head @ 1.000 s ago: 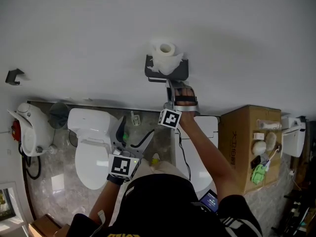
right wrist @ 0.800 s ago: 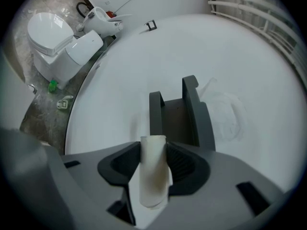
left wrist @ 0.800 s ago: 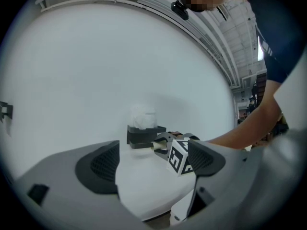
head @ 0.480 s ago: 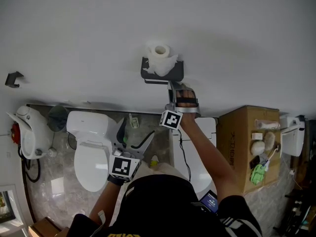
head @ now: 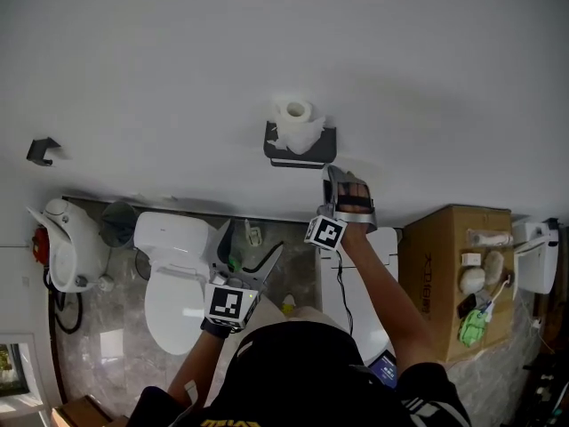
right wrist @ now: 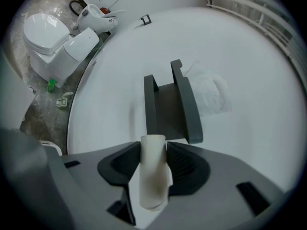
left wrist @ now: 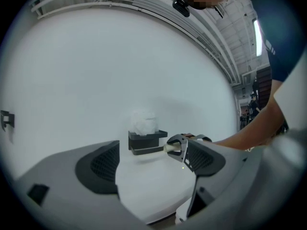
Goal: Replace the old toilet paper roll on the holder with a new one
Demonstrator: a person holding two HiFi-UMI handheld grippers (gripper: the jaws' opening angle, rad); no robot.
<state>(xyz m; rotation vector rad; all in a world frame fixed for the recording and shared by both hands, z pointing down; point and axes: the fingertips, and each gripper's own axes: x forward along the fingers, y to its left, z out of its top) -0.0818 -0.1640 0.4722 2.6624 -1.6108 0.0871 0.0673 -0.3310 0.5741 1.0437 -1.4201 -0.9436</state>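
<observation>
A dark wall holder [head: 300,147] carries a white toilet paper roll [head: 296,116] upright on its top shelf. My right gripper [head: 334,174] hangs just below and right of the holder, a short gap away from it. It is shut on an empty cardboard tube [right wrist: 153,171], which stands up between its jaws. In the right gripper view the holder [right wrist: 169,107] and the roll [right wrist: 209,94] lie straight ahead. My left gripper [head: 247,247] stays low over the toilet, open and empty; its view shows the holder [left wrist: 146,142] and the tube [left wrist: 171,148].
A white toilet [head: 178,274] stands below left, with a white appliance [head: 67,243] further left. A cardboard box [head: 453,274] with small items on top sits at the right. A small dark hook [head: 40,149] is on the wall at the left. A green bottle [right wrist: 51,84] lies on the floor.
My right gripper has drawn back from under the holder, down and to the right, with the tube in it. The left gripper has stayed where it was.
</observation>
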